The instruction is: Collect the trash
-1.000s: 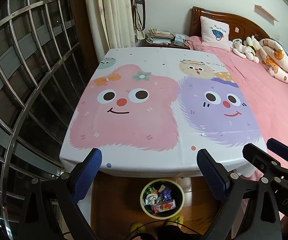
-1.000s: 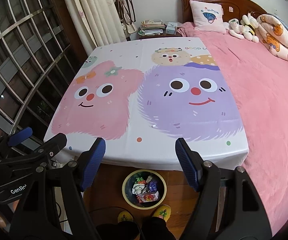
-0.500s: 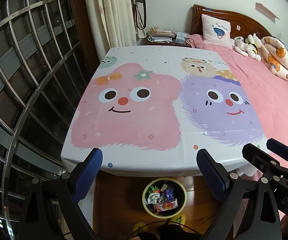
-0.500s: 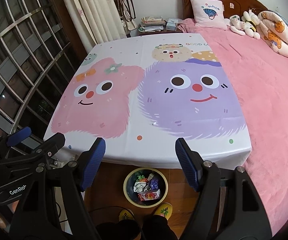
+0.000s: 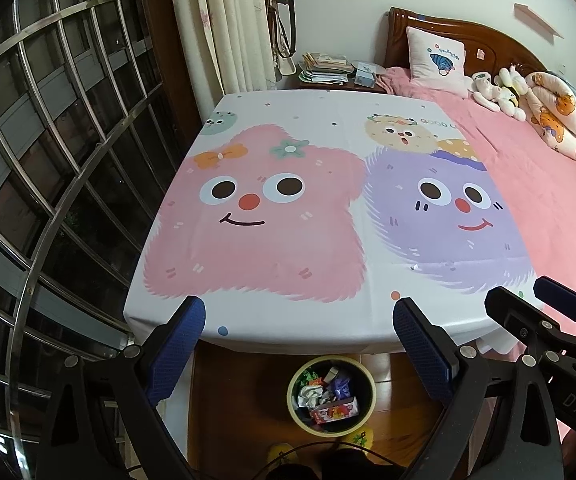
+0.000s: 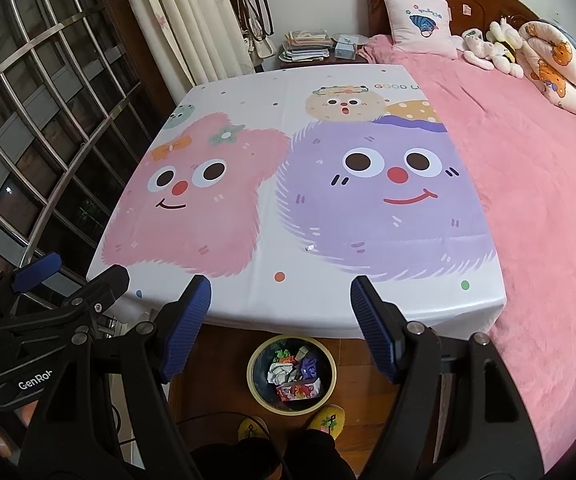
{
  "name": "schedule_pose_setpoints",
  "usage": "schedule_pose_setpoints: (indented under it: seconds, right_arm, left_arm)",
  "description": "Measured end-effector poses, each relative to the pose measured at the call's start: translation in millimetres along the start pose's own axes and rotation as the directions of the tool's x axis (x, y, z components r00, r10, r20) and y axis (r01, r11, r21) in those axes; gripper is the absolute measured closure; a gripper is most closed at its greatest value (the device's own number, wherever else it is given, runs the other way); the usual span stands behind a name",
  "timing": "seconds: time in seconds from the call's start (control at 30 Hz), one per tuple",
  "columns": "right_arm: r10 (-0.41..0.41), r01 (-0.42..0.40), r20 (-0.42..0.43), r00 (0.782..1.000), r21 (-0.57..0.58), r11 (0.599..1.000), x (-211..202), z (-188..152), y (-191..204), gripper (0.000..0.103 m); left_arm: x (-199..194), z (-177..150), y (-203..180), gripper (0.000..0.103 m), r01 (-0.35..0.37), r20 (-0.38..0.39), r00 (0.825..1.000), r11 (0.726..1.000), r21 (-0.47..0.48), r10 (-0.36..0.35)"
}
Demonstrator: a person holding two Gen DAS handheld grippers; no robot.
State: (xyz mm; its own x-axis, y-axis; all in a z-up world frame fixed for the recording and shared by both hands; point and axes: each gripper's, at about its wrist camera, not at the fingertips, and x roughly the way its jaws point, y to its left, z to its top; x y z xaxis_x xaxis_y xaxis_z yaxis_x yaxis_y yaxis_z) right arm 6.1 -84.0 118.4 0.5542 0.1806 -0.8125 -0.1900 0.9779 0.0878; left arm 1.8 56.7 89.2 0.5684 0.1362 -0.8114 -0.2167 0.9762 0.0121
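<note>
A round, yellow-rimmed dark wastebasket [image 5: 331, 394] stands upright on glossy wooden floor below the smooth cartoon-printed sheet's [image 5: 288, 216] near edge, mouth upward, full of crumpled wrappers [image 6: 294, 378]. Left gripper [image 5: 299, 354] and right gripper [image 6: 281, 326] hang above it, ribbed blue pads spread wide, pinching nothing.

- on my left gripper [image 6: 28, 292], seen from the right wrist view, white letters on the black body read "genro", cut off after that.
- on my right gripper [image 5: 544, 312], seen from the left wrist view, i read "das" on its black arm.
- the printed sheet [image 6: 288, 128] on the bed says "good lu", the rest covered by the pink blanket [image 6: 528, 200].
</note>
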Motion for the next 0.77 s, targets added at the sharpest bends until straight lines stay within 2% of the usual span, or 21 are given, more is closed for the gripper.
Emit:
schedule_pose_setpoints:
  seconds: [0.77]
  right_arm:
    - [-0.019,0.019,-0.009,1.000,-0.019,1.000,10,9,-3,0.033]
  left_arm:
    - [4,14,2,0.008,0.008,0.017,1.000,1.000,0.000,-0.008]
